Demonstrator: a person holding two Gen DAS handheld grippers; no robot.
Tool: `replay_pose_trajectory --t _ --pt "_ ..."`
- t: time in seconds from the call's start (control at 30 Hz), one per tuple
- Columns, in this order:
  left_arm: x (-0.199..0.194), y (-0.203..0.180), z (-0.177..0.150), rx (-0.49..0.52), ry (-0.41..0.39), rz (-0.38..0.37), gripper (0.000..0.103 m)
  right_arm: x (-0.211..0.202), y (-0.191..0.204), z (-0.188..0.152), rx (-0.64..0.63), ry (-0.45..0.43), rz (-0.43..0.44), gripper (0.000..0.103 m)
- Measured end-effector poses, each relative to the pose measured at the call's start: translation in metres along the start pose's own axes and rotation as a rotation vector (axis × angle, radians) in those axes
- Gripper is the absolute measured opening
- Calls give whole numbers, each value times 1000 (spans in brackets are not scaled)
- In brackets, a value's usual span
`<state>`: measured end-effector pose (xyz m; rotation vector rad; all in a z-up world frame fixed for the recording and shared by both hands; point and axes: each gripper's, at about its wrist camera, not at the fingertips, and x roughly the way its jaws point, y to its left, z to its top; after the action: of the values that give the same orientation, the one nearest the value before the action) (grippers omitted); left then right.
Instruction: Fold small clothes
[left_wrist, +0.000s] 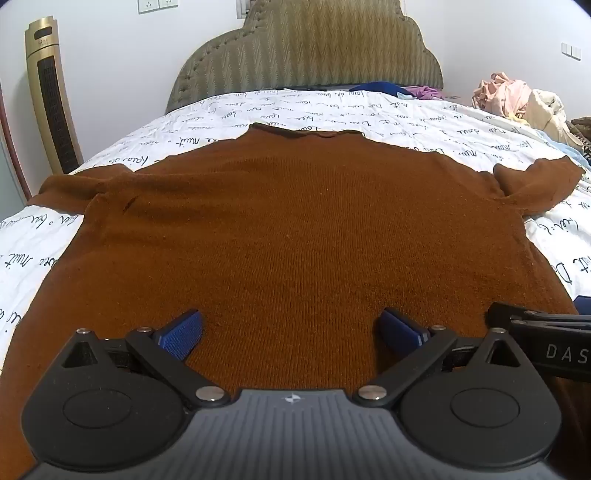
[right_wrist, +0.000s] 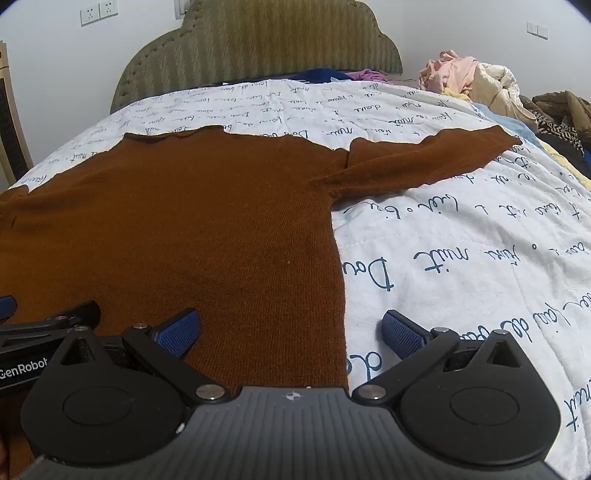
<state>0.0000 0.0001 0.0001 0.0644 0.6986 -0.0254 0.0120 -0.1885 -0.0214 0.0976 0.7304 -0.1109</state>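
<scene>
Bed middle: a brown sweater (left_wrist: 288, 229) lay flat on the quilt (right_wrist: 461, 240), with nothing standing on it.
Right of sweater: bare quilt gave open room.
Far right edge: a clothes pile (right_wrist: 476, 79) blocked the way.
Far end: a headboard (left_wrist: 310, 48) closed off the bed.
Left side: a tower fan (left_wrist: 51, 96) stood beside the bed.

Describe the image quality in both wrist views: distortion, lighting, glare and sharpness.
Left wrist view: fisheye bends the padded olive headboard and dark corners vignette; the rust-brown knit sweater is evenly lit and sharp. Right wrist view: same barrel bending; the white script-printed quilt looks bright but readable, without harsh glare.
</scene>
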Motion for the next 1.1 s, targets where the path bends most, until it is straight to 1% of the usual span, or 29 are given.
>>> replay_pose_trajectory --t 0.63,0.7,1.1 --pt "-4 -4 3 -4 -3 -4 103 1 -1 0 4 2 4 103" --pt "-5 -4 -3 -4 -4 -5 103 1 -1 0 5 3 4 103" --pt "-1 0 -3 -9 -7 -10 103 1 -1 0 7 3 6 103"
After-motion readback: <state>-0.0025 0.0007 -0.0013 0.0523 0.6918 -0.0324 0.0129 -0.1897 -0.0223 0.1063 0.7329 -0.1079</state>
